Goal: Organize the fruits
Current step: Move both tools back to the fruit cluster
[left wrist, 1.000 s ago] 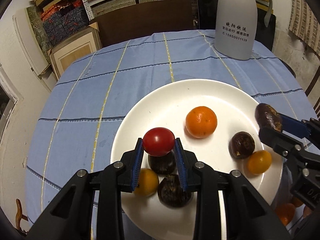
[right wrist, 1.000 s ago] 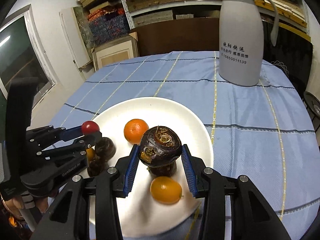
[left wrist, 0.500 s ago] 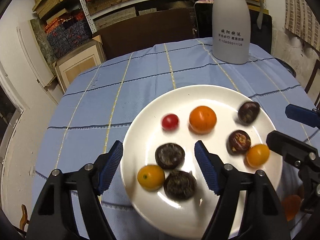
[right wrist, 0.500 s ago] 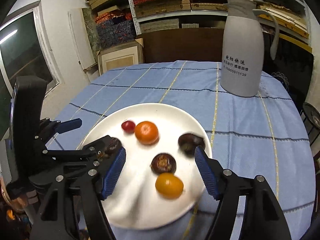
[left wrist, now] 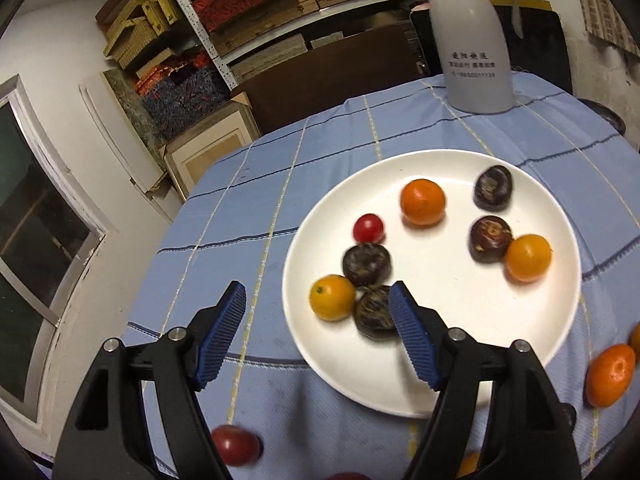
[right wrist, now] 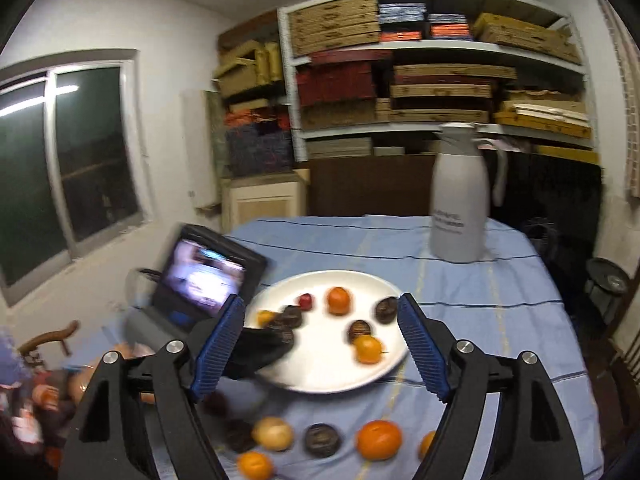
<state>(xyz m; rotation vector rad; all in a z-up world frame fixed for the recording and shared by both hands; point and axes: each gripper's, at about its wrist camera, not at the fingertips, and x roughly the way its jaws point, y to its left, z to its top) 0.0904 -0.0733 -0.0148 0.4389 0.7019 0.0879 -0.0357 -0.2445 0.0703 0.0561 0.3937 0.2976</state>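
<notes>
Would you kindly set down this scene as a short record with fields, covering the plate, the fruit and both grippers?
surface: round table with blue checked cloth
plate: white, holding eight fruits
on plate: orange, small red tomato, four dark fruits, two yellow-orange ones
off plate: loose fruit on the cloth, including an orange
left gripper: empty, jaws open
right gripper: empty, jaws opening
background: grey jug
</notes>
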